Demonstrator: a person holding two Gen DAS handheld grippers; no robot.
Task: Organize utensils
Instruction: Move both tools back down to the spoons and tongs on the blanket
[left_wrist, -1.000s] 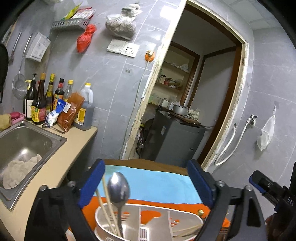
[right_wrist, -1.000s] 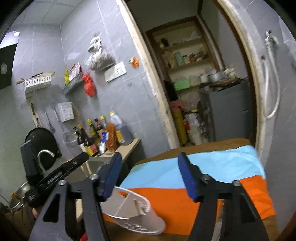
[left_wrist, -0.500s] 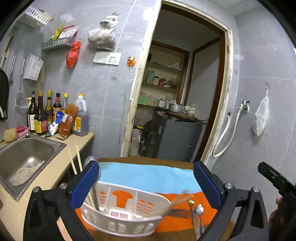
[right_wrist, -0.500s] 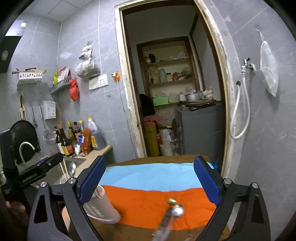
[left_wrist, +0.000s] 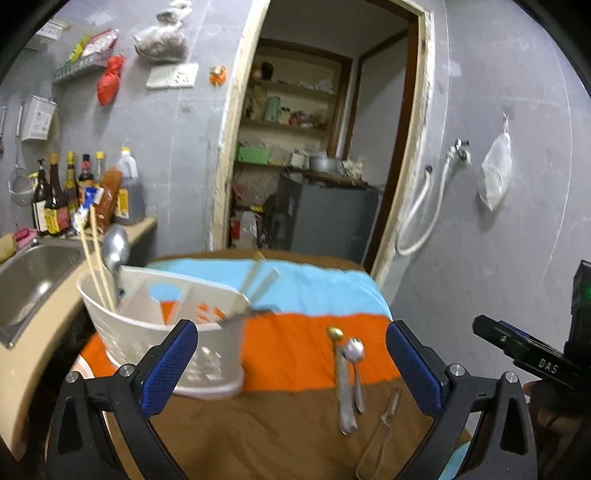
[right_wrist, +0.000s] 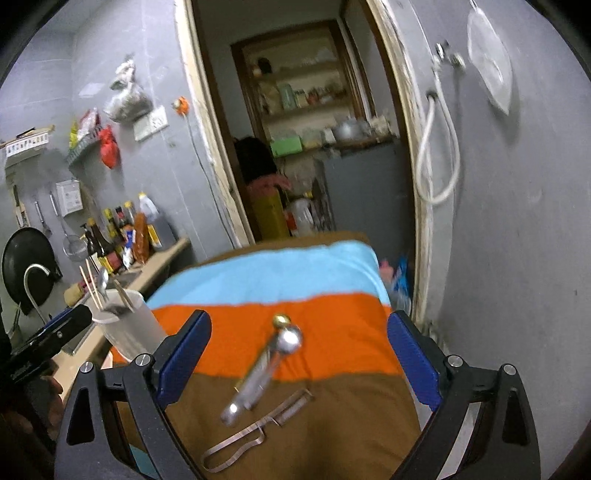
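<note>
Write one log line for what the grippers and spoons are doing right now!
left gripper: open, empty | right gripper: open, empty | white caddy: upright, holds chopsticks | loose spoons: on cloth

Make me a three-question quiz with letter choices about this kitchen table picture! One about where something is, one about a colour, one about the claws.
1. Where do the chopsticks stand?
A. in the white utensil holder
B. on the brown cloth
C. in the sink

2. What colour is the cloth stripe under the loose spoons' bowls?
A. green
B. orange
C. black

3. How are the left claw and right claw?
A. both open, holding nothing
B. both shut on spoons
C. one holds the tongs

Answers: 1 A, they poke up beside a spoon there. 2 B, orange lies beneath them. 3 A, the blue pads sit wide apart.
</note>
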